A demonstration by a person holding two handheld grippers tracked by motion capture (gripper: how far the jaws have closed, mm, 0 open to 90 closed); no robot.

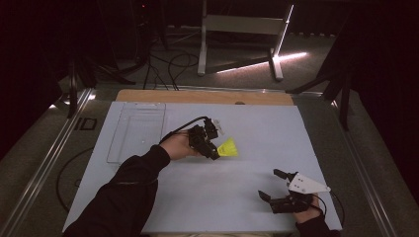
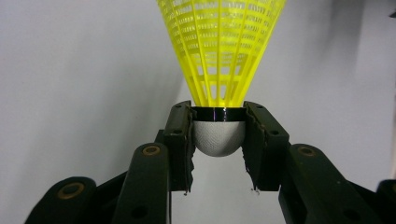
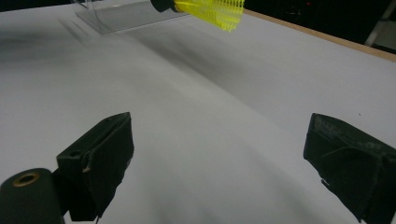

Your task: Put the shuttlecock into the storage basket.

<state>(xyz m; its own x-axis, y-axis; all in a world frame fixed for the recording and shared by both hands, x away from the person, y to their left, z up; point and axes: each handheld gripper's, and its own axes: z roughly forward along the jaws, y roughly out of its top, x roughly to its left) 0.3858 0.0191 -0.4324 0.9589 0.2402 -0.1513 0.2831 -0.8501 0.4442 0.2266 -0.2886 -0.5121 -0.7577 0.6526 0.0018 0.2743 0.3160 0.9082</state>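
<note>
Mid-desk [image 1: 257, 173], well clear of edges: left claw [image 1: 213, 152] clamps rounded white cork of yellow mesh shuttlecock [image 1: 228, 148]. Right claw [image 1: 274, 185] near front edge, jaws spread, empty. Clear tray [image 1: 137, 129] far-left.

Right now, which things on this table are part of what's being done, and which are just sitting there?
In use:
- yellow shuttlecock, clamped at its white cork
- left gripper, holding it
- right gripper, jaws apart, nothing between them

Lying about:
- clear plastic tray at the table's far left
</note>
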